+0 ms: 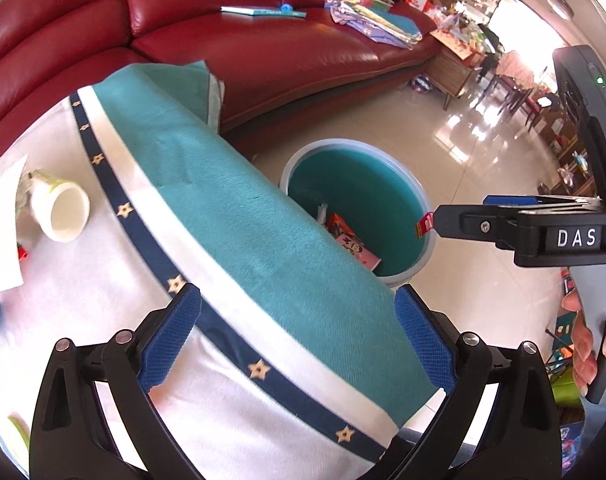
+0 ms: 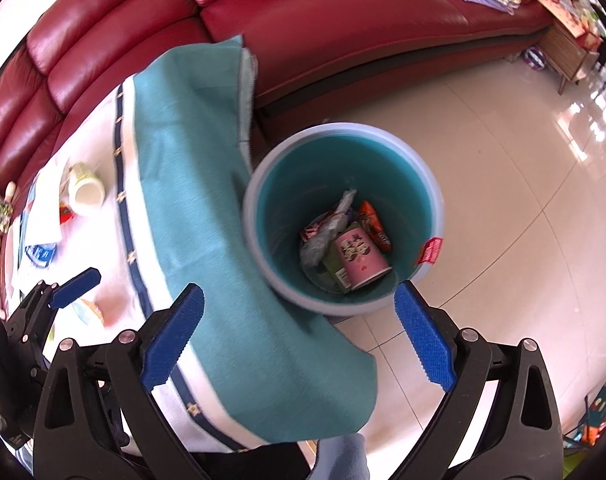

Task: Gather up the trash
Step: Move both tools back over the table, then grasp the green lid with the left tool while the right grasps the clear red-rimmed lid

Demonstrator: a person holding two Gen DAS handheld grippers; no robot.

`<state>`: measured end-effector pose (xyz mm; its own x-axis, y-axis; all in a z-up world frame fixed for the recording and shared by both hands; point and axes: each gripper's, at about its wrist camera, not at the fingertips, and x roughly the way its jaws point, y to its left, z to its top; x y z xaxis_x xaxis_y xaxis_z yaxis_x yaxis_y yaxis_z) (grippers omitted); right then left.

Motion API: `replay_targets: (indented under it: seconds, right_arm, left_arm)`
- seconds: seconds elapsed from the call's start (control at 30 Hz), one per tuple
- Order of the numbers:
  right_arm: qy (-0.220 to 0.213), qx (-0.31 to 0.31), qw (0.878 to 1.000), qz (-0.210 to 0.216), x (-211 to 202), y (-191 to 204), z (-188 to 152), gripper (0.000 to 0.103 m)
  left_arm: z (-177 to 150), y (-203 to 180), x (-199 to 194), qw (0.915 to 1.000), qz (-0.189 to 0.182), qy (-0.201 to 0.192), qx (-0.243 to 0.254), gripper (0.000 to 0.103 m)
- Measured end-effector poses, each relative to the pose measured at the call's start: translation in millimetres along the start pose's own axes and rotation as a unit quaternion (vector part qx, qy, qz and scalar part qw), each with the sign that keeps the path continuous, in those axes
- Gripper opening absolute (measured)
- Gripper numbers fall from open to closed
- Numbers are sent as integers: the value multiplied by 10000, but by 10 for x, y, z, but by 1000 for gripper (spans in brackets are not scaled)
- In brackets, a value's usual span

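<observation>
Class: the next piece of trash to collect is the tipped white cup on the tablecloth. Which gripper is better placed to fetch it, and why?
Left. The left gripper hangs open over the tablecloth, nearer the white cup. The right gripper stands open over the bin, off the table.

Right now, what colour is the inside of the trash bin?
Teal inside the trash bin, with a pale blue rim; clearest in the right wrist view.

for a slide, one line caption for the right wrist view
Right gripper, jaws open and empty, above the teal bin holding a pink cup and wrappers beside the cloth-covered table.
</observation>
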<state>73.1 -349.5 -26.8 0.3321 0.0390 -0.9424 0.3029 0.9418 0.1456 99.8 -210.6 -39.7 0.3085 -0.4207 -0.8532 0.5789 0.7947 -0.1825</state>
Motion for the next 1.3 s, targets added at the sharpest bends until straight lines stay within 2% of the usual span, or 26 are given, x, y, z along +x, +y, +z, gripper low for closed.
replay_targets:
  seconds: [0.23,0.47,0.93,1.1,1.3]
  right_arm:
    - [78,-407,9990,161,-19,478,-195,92]
    - [147,-915,9951,344,106,1085,-347,92]
    - [641,-1904,9783,506,655,2280,-626,92]
    - [642,-2311,9701,372,800,2630,-710,92]
    - [355,-2763,9604,-53,905,2879,-762,92]
  left_arm:
    - [-346,284,-338,9994,231,-111,-253,98]
    - [-756,789,-627,9961,487,-162,-723,99]
    - [-1575,1915,-1010,9781,1062,-173,-1782,99]
    - [-1833,2178,-1112,9711,1174,-155,-2074,99]
    - [-2037,2418,-1177,9647,1245,-173,-2316,99]
